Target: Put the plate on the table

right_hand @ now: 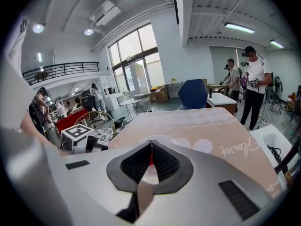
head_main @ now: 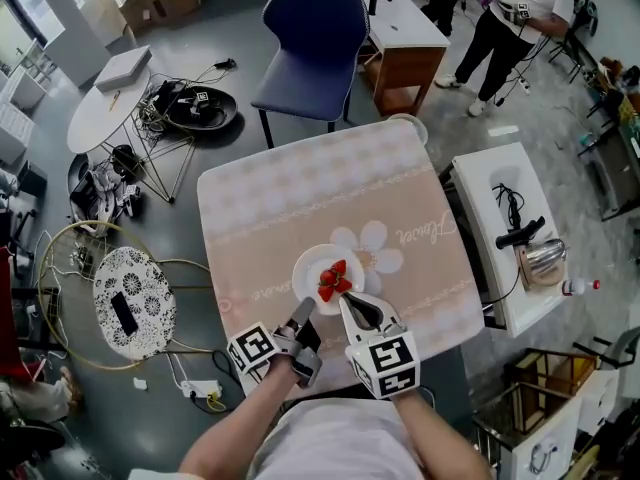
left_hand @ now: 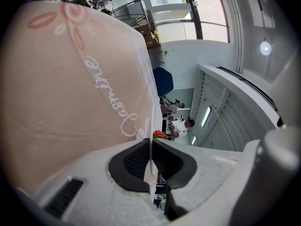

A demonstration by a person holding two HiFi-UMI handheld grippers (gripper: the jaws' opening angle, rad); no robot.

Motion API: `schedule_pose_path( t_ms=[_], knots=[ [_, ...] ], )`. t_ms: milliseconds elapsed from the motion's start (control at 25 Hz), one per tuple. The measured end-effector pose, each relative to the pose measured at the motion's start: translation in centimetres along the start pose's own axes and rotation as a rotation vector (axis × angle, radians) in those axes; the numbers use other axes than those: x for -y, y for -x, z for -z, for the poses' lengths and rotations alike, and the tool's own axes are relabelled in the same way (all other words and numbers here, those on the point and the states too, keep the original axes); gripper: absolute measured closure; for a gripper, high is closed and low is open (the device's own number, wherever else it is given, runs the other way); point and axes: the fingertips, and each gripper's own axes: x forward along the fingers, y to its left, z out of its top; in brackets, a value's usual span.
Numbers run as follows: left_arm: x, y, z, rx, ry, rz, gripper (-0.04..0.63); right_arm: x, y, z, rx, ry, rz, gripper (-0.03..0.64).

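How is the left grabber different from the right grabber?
The left gripper pinches the plate by its rim; the right gripper has its jaws shut with nothing seen between them. The left gripper is turned on its side, so the table looks upright in its view; the right gripper sits level. Both are at the plate's near edge.

Plate [head_main: 310, 266]: white.
Strawberries [head_main: 332, 280]: red.
Tablecloth [head_main: 290, 198]: pale pink, faint checks; white flower + white script; darker pink bow print.
Left gripper [head_main: 304, 310]: lt grey body, blk pads, blk/wht square-marker cube.
Right gripper [head_main: 349, 303]: same colours.
Chair [head_main: 310, 38]: navy blue.
Round side table [head_main: 150, 288]: white w/ blk floral pattern.
Floor [head_main: 215, 118]: grey.
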Motion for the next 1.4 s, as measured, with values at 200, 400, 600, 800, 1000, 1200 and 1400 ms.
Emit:
schedule_pose_path(
  t_ms=[200, 400, 600, 800, 1000, 1200, 1400],
  knots=[
    [-1.2, -0.8, 0.0, -0.018, -0.019, -0.048, 0.577, 1.1, -0.2, 0.7, -0.019, -0.006, -0.004, 0.612],
    [-1.4, -1.5, 0.0, -0.019, -0.033, -0.063, 0.577, 1.5, -0.1, 1.5, -0.043, -0.008, -0.018, 0.612],
    [-1.8, -1.8, 0.2, -0.01, -0.06, -0.089, 0.575, 1.9, 0.0, 2.3, -0.06, -0.011, -0.032, 0.612],
    [-2.3, -1.9, 0.2, -0.003, -0.082, -0.146, 0.575, 2.3, 0.0, 2.4, -0.063, -0.014, -0.048, 0.612],
    [-2.5, -2.0, 0.5, -0.032, -0.162, -0.217, 0.563, 2.8, -0.1, 2.6, -0.078, -0.017, -0.052, 0.612],
    [-2.9, -1.6, 0.3, -0.066, -0.285, -0.312, 0.517, 2.6, -0.3, 2.8, -0.091, -0.008, -0.06, 0.612],
    [-3.2, -1.1, -0.2, -0.086, -0.389, -0.383, 0.511, 2.1, -0.3, 3.0, -0.1, 0.008, -0.064, 0.612]
  ],
)
